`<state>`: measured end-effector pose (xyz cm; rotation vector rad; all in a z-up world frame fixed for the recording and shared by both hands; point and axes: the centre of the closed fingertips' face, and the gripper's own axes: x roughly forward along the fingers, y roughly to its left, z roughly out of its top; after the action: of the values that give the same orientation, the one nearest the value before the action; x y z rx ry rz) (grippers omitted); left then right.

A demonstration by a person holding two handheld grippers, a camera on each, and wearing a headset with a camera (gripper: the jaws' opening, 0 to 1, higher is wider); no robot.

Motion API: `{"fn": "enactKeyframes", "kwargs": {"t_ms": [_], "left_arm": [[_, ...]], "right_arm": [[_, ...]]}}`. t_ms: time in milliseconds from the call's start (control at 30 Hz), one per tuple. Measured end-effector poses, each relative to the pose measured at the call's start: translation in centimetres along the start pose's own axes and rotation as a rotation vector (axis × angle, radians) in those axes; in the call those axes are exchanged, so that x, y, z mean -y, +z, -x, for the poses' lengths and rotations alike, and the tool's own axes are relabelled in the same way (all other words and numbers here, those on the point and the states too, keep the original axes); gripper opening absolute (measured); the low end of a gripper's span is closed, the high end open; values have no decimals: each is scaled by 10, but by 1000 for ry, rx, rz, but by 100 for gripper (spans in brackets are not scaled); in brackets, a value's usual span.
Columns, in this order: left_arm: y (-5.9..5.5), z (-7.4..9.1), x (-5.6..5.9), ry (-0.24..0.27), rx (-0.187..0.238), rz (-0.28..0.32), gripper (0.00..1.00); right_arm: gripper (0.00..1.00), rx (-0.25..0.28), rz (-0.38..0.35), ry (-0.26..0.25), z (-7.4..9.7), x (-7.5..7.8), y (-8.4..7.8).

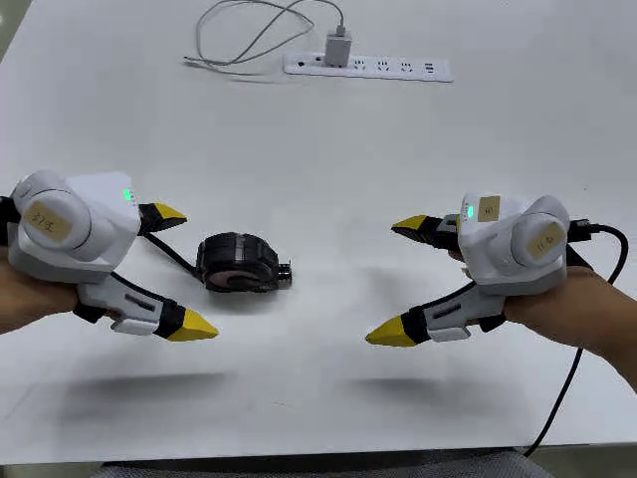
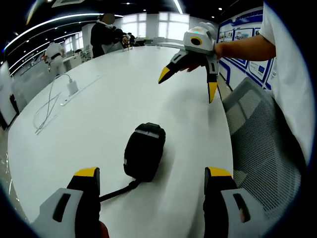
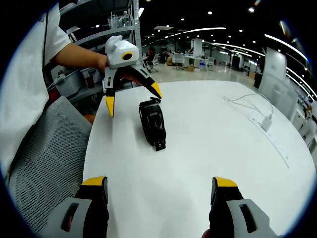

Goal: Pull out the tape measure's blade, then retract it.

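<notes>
A black tape measure (image 1: 239, 263) lies flat on the white table (image 1: 328, 139), its blade tip pointing right and a black strap trailing left. My left gripper (image 1: 179, 269) stands open around its left side, yellow-tipped fingers (image 1: 195, 327) apart, nothing held. In the left gripper view the tape measure (image 2: 144, 149) sits just ahead of the open jaws of the left gripper (image 2: 151, 174). My right gripper (image 1: 398, 281) is open, well to the right of the tape measure. From the right gripper (image 3: 162, 182) the tape measure (image 3: 152, 122) lies farther off.
A white power strip (image 1: 368, 66) with a plugged charger and coiled white cable (image 1: 254, 35) lies at the table's far side. A mesh office chair (image 2: 257, 129) stands at the near edge. A person (image 2: 106, 32) stands at the table's far end.
</notes>
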<state>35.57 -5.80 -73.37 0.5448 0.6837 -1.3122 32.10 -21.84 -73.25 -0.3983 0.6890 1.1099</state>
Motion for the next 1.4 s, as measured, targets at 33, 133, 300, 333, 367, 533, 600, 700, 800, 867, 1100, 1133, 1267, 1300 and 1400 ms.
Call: {"fn": "enactKeyframes", "kwargs": {"t_ms": [33,133,300,333,367,533,600,700,800,867,1100,1133,1267,1300,1400], "left_arm": [[0,-1,-1,1,-5,-7,83],[2,-4,-6,-4,-24,-26,77],[4,-9,-12,-12,-25,-29,68],[3,-10,-12,-15,-29,-27,67],[2,-12,-11,-21,-39,-33,66],[-1,-19,-10,-38,-64,-45,57],[-1,-22,-10,-41,-71,-48,55],[-3,-26,-10,-52,-86,-59,50],[-5,-32,-13,-56,-98,-63,47],[-6,-33,-13,-59,-103,-67,43],[-9,-37,-15,-67,-118,-67,36],[-10,-38,-15,-69,-120,-65,35],[-12,-39,-14,-77,-122,-60,32],[-12,-39,-13,-80,-122,-61,31],[-12,-39,-13,-82,-124,-60,30]], "right_arm": [[84,-4,6,2,-1,0,0],[83,-8,17,13,-6,1,3],[81,-11,19,27,-13,2,5],[81,-12,18,32,-14,1,5],[81,-13,19,35,-16,1,5],[79,-12,19,47,-23,4,5],[79,-12,19,52,-25,5,6],[78,-12,24,57,-29,6,7],[77,-10,25,67,-33,6,8],[77,-12,28,72,-36,7,9],[75,-8,26,88,-41,5,11],[74,-8,26,93,-42,5,11],[73,-10,28,96,-45,5,11],[73,-9,32,93,-46,6,11],[73,-8,32,97,-47,5,12]]}}
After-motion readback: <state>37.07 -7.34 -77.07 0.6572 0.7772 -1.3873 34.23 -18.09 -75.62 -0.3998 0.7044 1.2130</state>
